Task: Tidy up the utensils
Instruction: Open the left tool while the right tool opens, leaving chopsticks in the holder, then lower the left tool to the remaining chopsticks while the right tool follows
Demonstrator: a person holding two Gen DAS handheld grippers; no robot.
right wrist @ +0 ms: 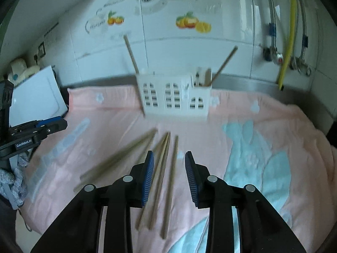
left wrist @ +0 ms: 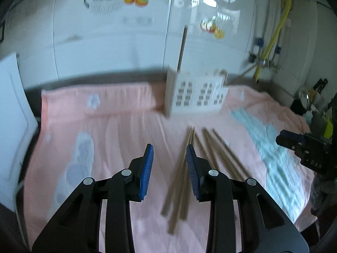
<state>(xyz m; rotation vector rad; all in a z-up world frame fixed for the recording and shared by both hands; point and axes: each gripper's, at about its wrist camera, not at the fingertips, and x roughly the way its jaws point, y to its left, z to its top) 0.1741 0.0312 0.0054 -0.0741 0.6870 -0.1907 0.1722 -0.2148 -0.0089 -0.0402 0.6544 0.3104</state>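
Several wooden chopsticks lie loose on a pink towel. Behind them stands a white utensil holder with arched cut-outs, one chopstick upright in it. My left gripper hangs open above the towel, with a bundle of chopsticks under its right finger. In the right wrist view my right gripper is open too, above three chopsticks that lie untouched. The holder there carries two leaning chopsticks. Each view shows the other gripper at its edge.
A white board leans at the towel's left end. A tiled wall with fruit decals rises behind the holder. A yellow hose and metal valves hang at the right. Dark kitchen items crowd the far right corner.
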